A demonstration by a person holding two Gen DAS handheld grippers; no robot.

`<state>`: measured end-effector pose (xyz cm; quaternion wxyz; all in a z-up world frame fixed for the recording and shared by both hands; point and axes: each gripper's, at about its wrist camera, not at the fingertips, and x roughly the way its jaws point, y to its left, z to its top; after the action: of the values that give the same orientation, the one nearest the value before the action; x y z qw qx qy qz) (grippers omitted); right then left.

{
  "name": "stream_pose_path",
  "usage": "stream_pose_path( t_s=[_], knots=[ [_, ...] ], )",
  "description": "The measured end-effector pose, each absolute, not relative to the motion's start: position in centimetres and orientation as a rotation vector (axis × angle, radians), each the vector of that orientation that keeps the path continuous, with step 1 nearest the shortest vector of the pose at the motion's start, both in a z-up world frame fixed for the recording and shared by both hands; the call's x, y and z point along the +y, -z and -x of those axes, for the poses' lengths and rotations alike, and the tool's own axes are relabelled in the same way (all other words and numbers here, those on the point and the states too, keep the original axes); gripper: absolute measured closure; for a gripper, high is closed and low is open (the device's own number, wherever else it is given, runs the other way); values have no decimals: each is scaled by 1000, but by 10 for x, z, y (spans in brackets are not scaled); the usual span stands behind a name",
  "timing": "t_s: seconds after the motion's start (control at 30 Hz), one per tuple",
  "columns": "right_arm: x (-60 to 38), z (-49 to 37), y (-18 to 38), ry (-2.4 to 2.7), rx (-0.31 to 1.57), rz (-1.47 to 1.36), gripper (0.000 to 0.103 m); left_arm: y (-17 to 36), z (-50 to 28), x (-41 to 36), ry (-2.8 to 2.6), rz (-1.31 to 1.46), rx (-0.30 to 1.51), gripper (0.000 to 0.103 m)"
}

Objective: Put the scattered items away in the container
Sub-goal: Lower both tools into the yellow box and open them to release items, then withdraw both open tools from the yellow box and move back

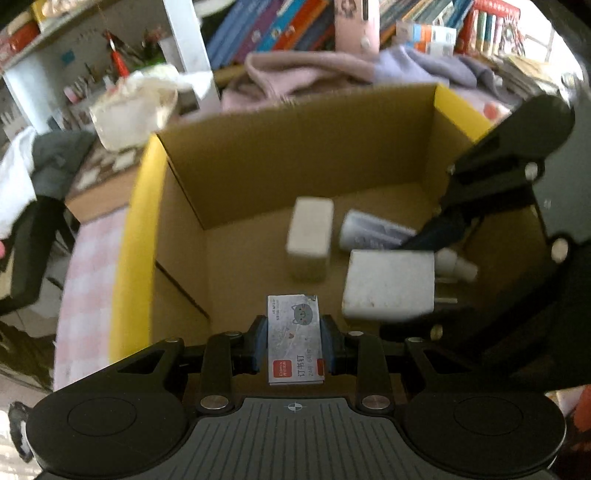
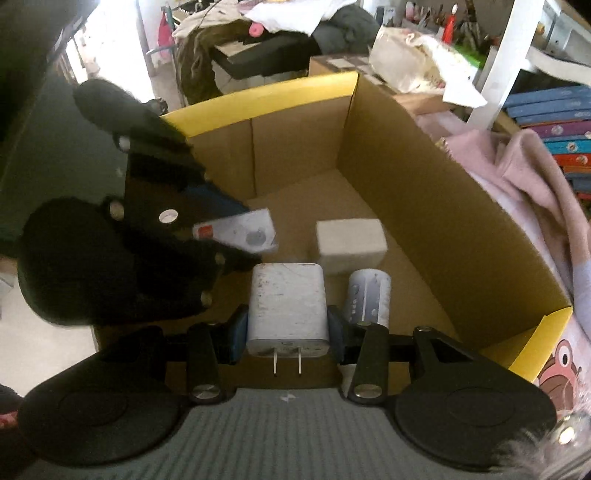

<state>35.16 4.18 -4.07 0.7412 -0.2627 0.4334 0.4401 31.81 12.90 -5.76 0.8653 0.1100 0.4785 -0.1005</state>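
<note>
An open cardboard box (image 1: pixel 258 155) with yellow flaps lies below both grippers. My left gripper (image 1: pixel 294 339) is shut on a small staple box (image 1: pixel 293 332) with a grey cat print and a red label, held over the near left part of the carton. My right gripper (image 2: pixel 287 328) is shut on a white plug charger (image 2: pixel 286 306), its two prongs pointing back at the camera. On the carton floor rest a white block (image 1: pixel 310 230) and a white printed cylinder (image 1: pixel 369 230). The right wrist view shows the same white block (image 2: pixel 349 240) and cylinder (image 2: pixel 369 295), with the staple box (image 2: pixel 240 232) at the left.
Pink and lilac clothes (image 1: pixel 306 74) lie behind the carton under a row of books (image 1: pixel 280 26). A crumpled white bag (image 1: pixel 136 107) sits by a white shelf post (image 1: pixel 188 48). A pink checked cloth (image 1: pixel 88 266) covers the surface to the carton's left.
</note>
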Motion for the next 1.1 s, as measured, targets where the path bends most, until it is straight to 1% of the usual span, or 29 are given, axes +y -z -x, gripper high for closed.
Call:
stream_pose_path(
  t_s=[0.13, 0.3, 0.37, 0.4, 0.43, 0.53, 0.57, 0.6, 0.73, 0.77, 0.83, 0.9, 1.1],
  knots=[
    [41, -352, 40, -961, 951, 576, 61, 54, -315, 133, 192, -200, 997, 73],
    [38, -350, 36, -963, 919, 557, 61, 47, -309, 132, 159, -200, 974, 67],
    [34, -350, 34, -946, 910, 538, 55, 43, -304, 134, 151, -186, 964, 66],
    [32, -349, 33, -928, 893, 533, 50, 40, -301, 134, 149, -176, 955, 63],
    [29, -347, 31, -908, 872, 529, 48, 38, -299, 134, 148, -165, 946, 62],
    [18, -342, 24, -879, 847, 490, 48, 28, -289, 132, 129, -147, 907, 50],
    [12, -339, 20, -872, 837, 467, 48, 24, -285, 131, 111, -151, 890, 42],
    [7, -337, 16, -865, 826, 448, 47, 20, -282, 130, 99, -149, 872, 37],
    [-12, -321, 1, -841, 769, 379, 35, 4, -263, 130, 94, -100, 801, 29],
    [-17, -316, -3, -834, 756, 360, 34, 1, -258, 130, 88, -92, 785, 26],
    [-24, -308, -8, -815, 738, 337, 33, -3, -249, 130, 76, -75, 761, 23],
    [-30, -299, -12, -789, 716, 320, 33, -7, -238, 130, 65, -56, 740, 16],
    [-53, -268, -24, -698, 655, 249, 32, -23, -203, 125, 45, -10, 661, 7]
  ],
)
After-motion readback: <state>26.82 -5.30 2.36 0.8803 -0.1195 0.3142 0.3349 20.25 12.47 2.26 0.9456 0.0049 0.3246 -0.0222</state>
